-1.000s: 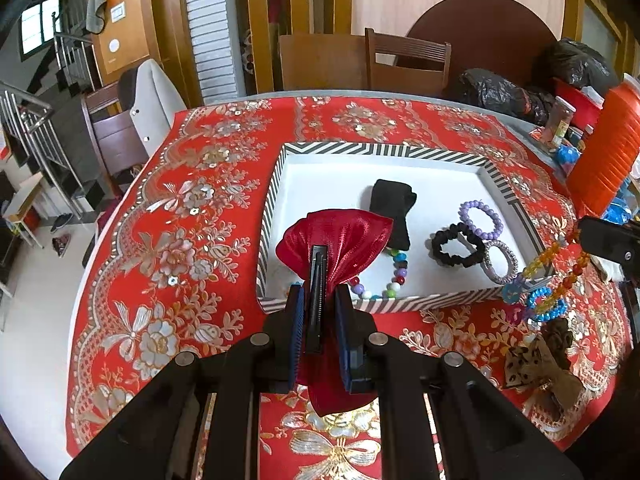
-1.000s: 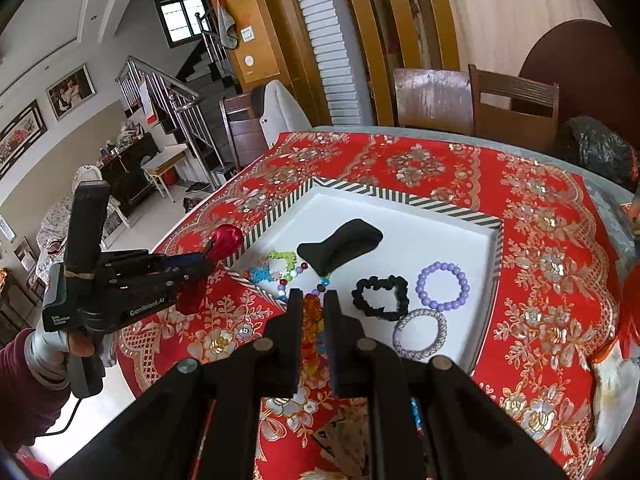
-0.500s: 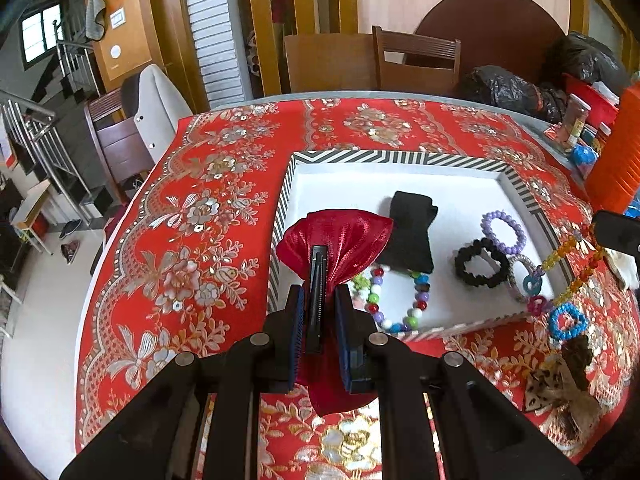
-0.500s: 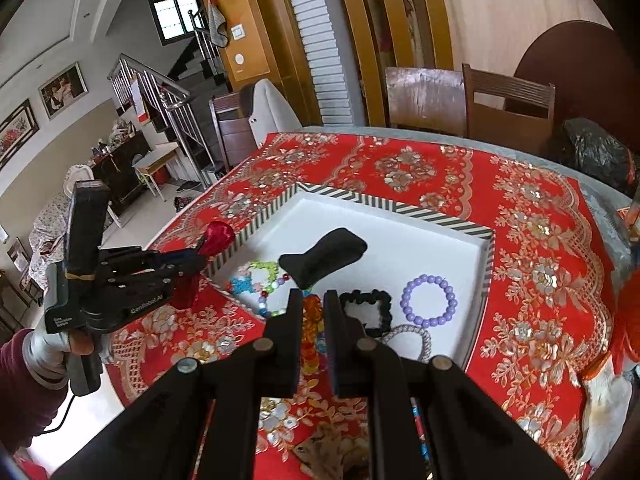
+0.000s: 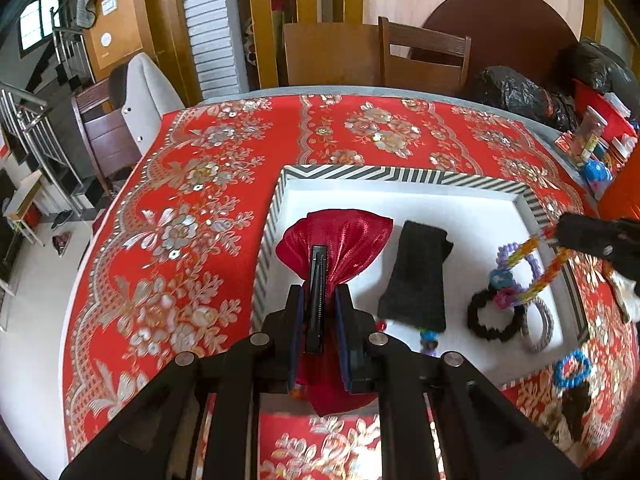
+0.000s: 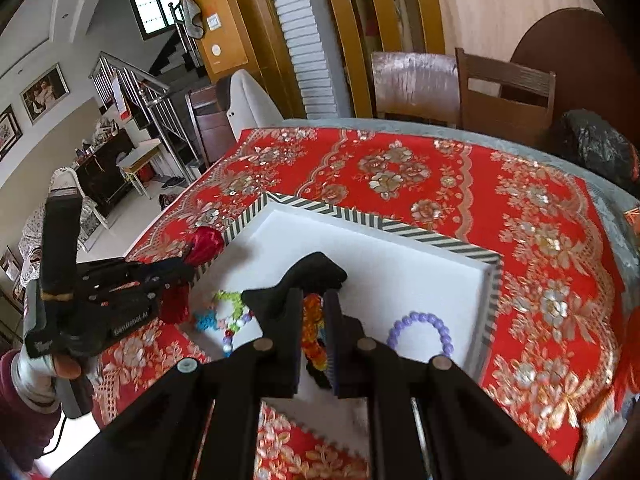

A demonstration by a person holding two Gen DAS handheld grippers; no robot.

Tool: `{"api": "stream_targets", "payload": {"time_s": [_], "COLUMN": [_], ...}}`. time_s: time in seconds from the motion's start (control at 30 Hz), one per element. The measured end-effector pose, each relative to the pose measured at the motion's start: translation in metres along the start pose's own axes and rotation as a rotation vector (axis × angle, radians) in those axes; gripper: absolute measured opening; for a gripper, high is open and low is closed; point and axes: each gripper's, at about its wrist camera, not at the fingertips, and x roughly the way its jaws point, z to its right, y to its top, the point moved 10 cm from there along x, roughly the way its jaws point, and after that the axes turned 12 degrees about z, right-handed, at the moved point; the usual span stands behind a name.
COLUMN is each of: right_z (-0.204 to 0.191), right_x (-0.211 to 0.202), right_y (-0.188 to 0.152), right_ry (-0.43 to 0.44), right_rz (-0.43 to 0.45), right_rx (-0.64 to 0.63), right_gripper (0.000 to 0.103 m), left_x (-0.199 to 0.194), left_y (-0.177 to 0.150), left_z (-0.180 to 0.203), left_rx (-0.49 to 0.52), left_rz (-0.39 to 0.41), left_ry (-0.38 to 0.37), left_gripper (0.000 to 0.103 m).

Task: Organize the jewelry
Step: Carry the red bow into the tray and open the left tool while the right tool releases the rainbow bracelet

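Observation:
My left gripper (image 5: 318, 312) is shut on a shiny red pouch (image 5: 340, 236), held over the left edge of the white tray with a striped rim (image 5: 360, 172). My right gripper (image 6: 312, 324) is shut on an orange and yellow bead string (image 6: 312, 336) that hangs over the tray's right part; the string also shows in the left wrist view (image 5: 540, 272). In the tray lie a black pouch (image 5: 416, 276), a black scrunchie (image 5: 494, 320), a purple bead bracelet (image 6: 420, 328), a silver bangle (image 5: 540, 332) and a multicoloured bead bracelet (image 6: 232, 320).
The tray sits on a red floral tablecloth (image 5: 192, 208) on a round table. A blue bead ring (image 5: 572, 368) and a dark brown bow (image 5: 572, 408) lie on the cloth right of the tray. Black bags (image 5: 516, 92), boxes and chairs (image 5: 424, 56) stand behind.
Both grippers have moved forward over the tray. The red pouch now hangs over the tray's left edge and the orange bead string over the bracelets at the right.

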Motion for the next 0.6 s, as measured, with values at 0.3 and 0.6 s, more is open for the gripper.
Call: {"api": "stream_targets", "payload": {"time_s": [0.3,0.6], "right_z": [0.051,0.096], "right_x": [0.068,0.076], "right_y": [-0.010,-0.035], "right_ry": [-0.121,-0.202], "right_rz": [-0.080,-0.104], "right_rx": [0.031,0.123], "right_gripper": [0.010,0.014], "left_x": [0.040,0.059], "left_y": [0.002,-0.011], "left_z": [0.005,0.012], "left_rx": [-0.035,-0.028], "left_rz": [-0.050,-0.088], "left_ry": [0.000,0.001], "left_gripper": [0.027,0.027]}}
